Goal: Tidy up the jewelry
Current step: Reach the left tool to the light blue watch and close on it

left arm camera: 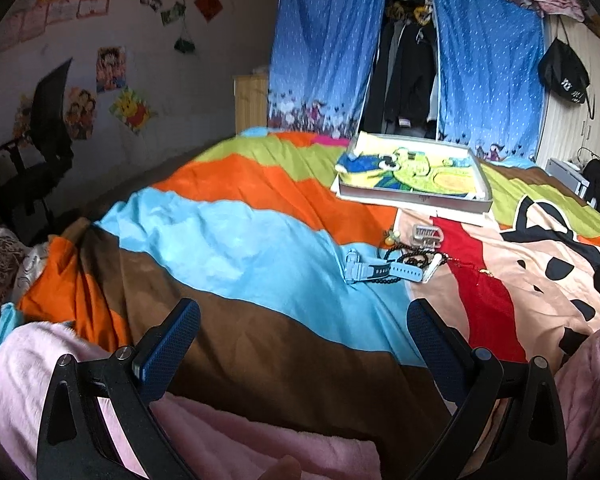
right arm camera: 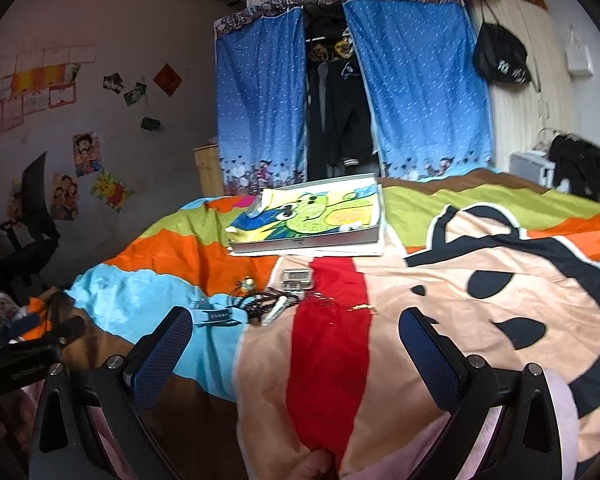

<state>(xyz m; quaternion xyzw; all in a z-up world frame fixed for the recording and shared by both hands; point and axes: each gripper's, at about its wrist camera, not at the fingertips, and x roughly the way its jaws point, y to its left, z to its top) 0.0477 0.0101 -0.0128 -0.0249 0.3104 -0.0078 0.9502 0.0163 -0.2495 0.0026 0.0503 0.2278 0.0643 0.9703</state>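
A small heap of jewelry lies on the bedspread: a light blue watch, black bead strings, a clear hair clip, a small orange charm and a thin gold chain. A shallow grey box lined with a cartoon cloth stands just beyond them. My left gripper is open and empty, well short of the heap. My right gripper is open and empty, near the heap's front.
The colourful bedspread covers the whole bed. A blue-curtained wardrobe stands behind it. A black office chair is at the left wall. Pink fabric lies at the near edge.
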